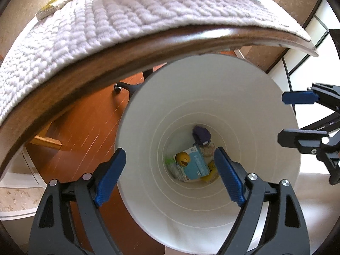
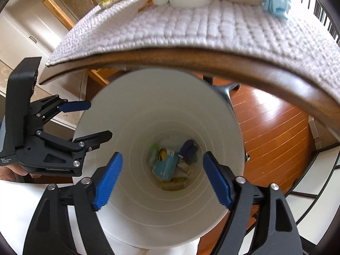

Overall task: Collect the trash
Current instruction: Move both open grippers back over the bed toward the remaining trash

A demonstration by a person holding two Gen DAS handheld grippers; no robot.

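Left wrist view: left gripper (image 1: 170, 174) spread wide, holding nothing, above the white bin (image 1: 212, 212); trash (image 1: 192, 163) at its bottom; table edge (image 1: 102, 76) overhangs the far rim.
Right wrist view: right gripper (image 2: 162, 179) likewise wide, empty; wrapper (image 2: 111, 0) on the cloth (image 2: 191, 27).

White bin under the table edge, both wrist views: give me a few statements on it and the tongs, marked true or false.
1. The white bin already holds several items, among them a light blue box. True.
2. The left tongs are clamped on a wrapper. False: they stand open with nothing between them.
3. The right tongs are open and empty above the bin. True.
4. The quilted mat on the table is bare. False: a yellow wrapper and other things still lie on it.
5. The bin stands on top of the table. False: it stands lower, by the table's edge.
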